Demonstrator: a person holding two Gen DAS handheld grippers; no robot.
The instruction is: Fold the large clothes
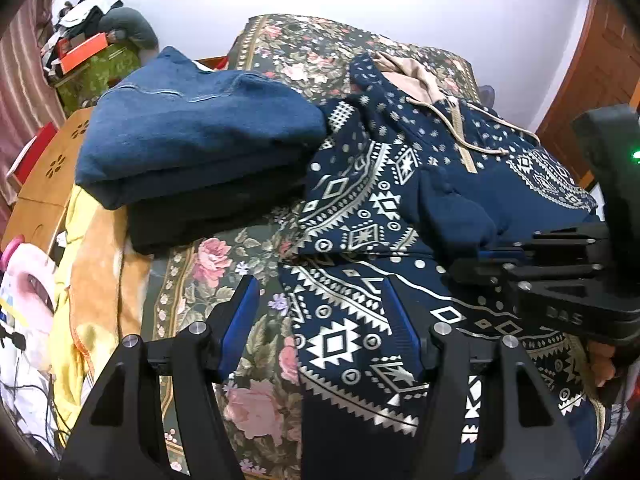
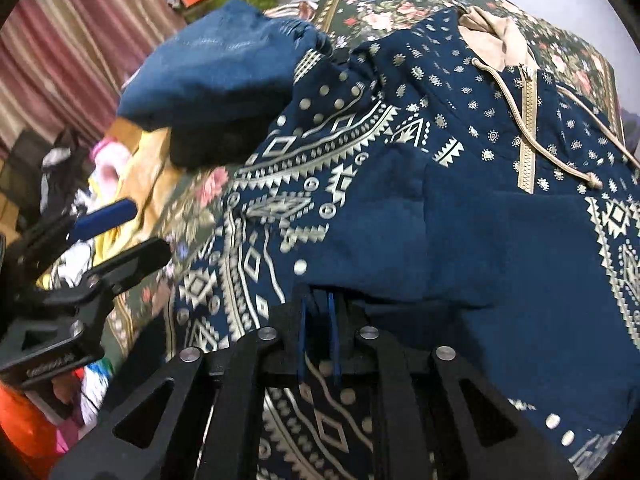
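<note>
A navy hoodie with a silver geometric print (image 1: pixel 360 208) (image 2: pixel 460 168) lies spread on a floral bedspread (image 1: pixel 240 280), beige hood lining and drawstrings at the far end. My left gripper (image 1: pixel 318 288) is open above the hoodie's left edge, one finger over the bedspread, one over the print. My right gripper (image 2: pixel 318 304) is shut on the hoodie, pinching a plain navy fold. The right gripper shows at the right of the left wrist view (image 1: pixel 492 256). The left gripper shows at the left of the right wrist view (image 2: pixel 132 232).
A folded stack with a blue garment (image 1: pixel 200 136) on a black one (image 1: pixel 208 216) sits left of the hoodie. A yellow-orange blanket (image 1: pixel 96 292) lies at the bed's left edge. Cluttered shelves (image 1: pixel 84 52), a striped curtain (image 2: pixel 72 40) and a wooden door (image 1: pixel 592 80) surround the bed.
</note>
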